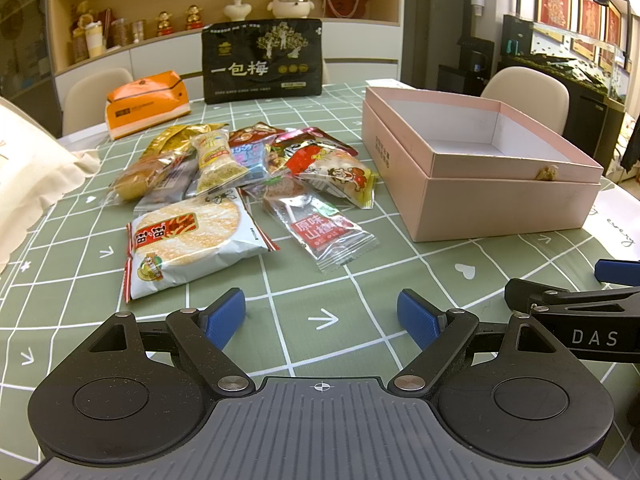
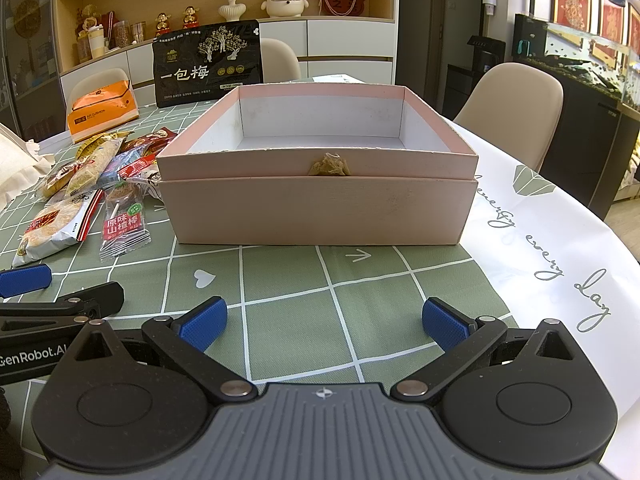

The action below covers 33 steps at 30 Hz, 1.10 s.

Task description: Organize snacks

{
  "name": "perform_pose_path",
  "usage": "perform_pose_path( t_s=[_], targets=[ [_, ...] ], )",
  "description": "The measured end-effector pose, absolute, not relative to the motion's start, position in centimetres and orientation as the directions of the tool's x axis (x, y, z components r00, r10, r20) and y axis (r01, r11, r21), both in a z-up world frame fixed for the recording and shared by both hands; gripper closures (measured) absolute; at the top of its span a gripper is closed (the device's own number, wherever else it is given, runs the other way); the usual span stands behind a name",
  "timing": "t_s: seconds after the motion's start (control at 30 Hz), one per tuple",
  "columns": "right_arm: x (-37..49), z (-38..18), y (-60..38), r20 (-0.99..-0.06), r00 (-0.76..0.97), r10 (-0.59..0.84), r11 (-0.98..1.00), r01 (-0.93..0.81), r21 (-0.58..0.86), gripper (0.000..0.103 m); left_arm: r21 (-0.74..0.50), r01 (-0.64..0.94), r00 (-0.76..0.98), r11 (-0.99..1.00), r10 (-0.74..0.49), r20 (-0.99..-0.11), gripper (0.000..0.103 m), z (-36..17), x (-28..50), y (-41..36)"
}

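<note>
A pile of wrapped snacks lies on the green checked tablecloth, with a round rice cracker pack and a red hawthorn stick pack nearest. An open, empty pink box stands to the right of the pile; it fills the middle of the right wrist view. My left gripper is open and empty, low over the cloth in front of the snacks. My right gripper is open and empty in front of the box. The snacks also show at left in the right wrist view.
A large black plum bag stands upright at the table's far side, next to an orange tissue pack. A cream cloth bag lies at the left. Chairs stand around the table. Shelves with ornaments are behind.
</note>
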State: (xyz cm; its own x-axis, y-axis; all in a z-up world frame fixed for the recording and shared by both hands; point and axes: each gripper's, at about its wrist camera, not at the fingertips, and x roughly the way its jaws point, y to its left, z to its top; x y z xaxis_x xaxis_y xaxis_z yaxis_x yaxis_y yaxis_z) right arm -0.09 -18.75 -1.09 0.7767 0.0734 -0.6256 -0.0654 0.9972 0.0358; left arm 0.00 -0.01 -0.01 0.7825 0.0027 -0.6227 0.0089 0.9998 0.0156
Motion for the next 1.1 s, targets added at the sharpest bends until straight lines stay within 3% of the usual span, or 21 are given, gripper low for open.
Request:
perform_pose_path(
  t_s=[0.43, 0.7, 0.77, 0.93, 1.1],
  targets=[
    [-0.1, -1.1, -18.8, -0.628, 0.774, 0.083, 0.996, -0.078, 0.036, 0.000, 0.016, 0.009, 0.782, 1.000, 0.003, -0.623, 0.014, 0.0, 0.0, 0.0],
    [1.7, 0.2, -19.3, -0.747, 0.654, 0.119, 0.989, -0.146, 0.031, 0.000, -0.009, 0.036, 0.786, 0.999, -0.033, -0.617, 0.016, 0.1, -0.1, 0.3],
    [3.1, 1.0, -19.2, -0.785, 0.602, 0.144, 0.985, -0.163, 0.055, 0.005, -0.044, 0.069, 0.779, 0.997, -0.081, -0.622, 0.020, 0.6, -0.2, 1.2],
    [5.4, 3.5, -17.5, -0.715, 0.661, 0.229, 0.970, -0.213, 0.113, 0.006, -0.055, -0.005, 0.810, 0.998, -0.028, -0.585, 0.023, 3.7, 0.1, 4.7],
    [9.9, 3.6, -14.6, -0.719, 0.639, 0.273, 0.962, -0.197, 0.190, 0.005, -0.086, -0.063, 0.796, 0.994, -0.002, -0.606, 0.023, 5.9, 2.7, 10.3]
  ],
)
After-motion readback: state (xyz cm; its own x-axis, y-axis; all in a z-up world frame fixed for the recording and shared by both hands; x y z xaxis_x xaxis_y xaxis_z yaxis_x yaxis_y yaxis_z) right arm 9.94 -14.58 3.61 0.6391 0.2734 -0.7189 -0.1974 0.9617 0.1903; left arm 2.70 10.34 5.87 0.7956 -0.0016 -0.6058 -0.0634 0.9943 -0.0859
